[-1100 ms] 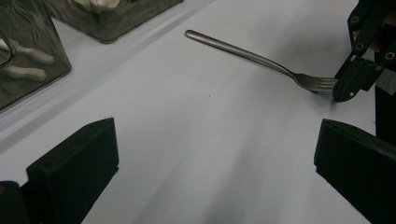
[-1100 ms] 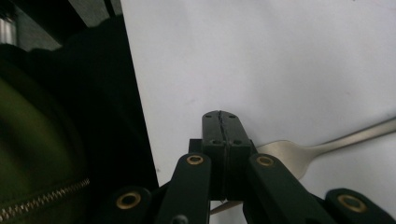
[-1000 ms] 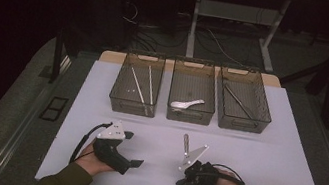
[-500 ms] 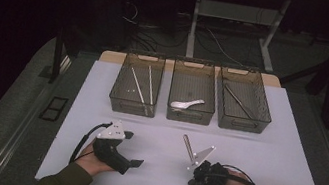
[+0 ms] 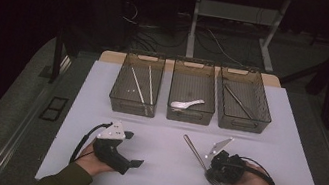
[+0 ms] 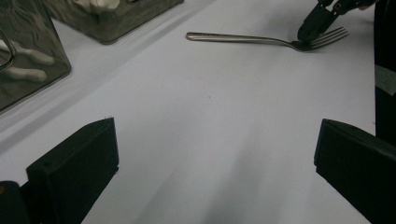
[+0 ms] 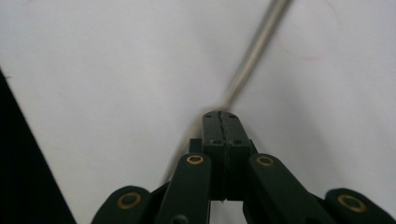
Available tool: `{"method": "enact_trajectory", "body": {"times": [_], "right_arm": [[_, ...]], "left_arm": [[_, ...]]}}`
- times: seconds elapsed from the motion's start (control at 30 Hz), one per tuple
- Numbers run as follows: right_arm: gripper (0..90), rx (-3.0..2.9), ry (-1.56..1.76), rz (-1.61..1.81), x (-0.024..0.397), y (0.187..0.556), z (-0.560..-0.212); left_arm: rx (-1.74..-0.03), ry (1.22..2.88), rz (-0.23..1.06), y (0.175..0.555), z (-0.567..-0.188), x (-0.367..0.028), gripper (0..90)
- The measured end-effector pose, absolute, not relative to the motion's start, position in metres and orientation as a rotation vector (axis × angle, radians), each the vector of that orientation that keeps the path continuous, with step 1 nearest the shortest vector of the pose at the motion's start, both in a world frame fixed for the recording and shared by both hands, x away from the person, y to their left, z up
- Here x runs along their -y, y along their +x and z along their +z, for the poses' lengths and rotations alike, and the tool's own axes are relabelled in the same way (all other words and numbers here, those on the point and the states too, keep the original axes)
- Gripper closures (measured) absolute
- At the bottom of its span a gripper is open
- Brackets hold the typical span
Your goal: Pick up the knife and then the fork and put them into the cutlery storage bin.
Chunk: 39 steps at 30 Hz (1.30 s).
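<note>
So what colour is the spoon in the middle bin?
White. The spoon shows best in the high view, lying in the middle bin.

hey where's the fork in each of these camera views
High view: the fork lies on the white table, lower right of centre, at the right gripper.
Left gripper view: top, handle pointing left, tines right, at the far gripper's tip.
Right gripper view: its handle runs from the shut jaws to the top edge.
Shared landmark: the right gripper's black tip at the fork's neck.
</note>
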State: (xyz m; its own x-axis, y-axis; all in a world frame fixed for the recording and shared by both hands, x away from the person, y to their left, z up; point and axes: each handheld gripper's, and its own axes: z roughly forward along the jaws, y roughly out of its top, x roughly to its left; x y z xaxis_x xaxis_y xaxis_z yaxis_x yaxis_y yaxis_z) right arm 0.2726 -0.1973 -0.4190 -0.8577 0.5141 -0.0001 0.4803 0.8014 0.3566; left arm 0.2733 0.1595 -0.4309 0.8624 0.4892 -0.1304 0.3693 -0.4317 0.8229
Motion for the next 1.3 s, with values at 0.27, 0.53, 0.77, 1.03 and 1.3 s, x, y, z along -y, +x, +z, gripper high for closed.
{"method": "enact_trajectory", "body": {"times": [0.27,0.53,0.77,1.03,1.3], "right_arm": [[84.7,-2.873,0.85,0.632,0.203,0.277,-0.411],[70.0,-2.839,0.968,0.678,0.198,0.292,-0.404],[68.0,-2.855,1.028,0.639,0.183,0.308,-0.405],[68.3,-2.892,1.064,0.547,0.17,0.314,-0.417],[77.1,-2.872,0.971,0.426,0.161,0.313,-0.421]], "left_arm": [[-0.624,2.071,0.156,0.273,-0.431,-0.159,0.0],[-0.624,2.069,0.161,0.273,-0.431,-0.159,0.0],[-0.622,2.067,0.161,0.273,-0.43,-0.159,0.0],[-0.617,2.069,0.16,0.273,-0.43,-0.159,0.0],[-0.618,2.075,0.157,0.273,-0.431,-0.158,0.0]]}}
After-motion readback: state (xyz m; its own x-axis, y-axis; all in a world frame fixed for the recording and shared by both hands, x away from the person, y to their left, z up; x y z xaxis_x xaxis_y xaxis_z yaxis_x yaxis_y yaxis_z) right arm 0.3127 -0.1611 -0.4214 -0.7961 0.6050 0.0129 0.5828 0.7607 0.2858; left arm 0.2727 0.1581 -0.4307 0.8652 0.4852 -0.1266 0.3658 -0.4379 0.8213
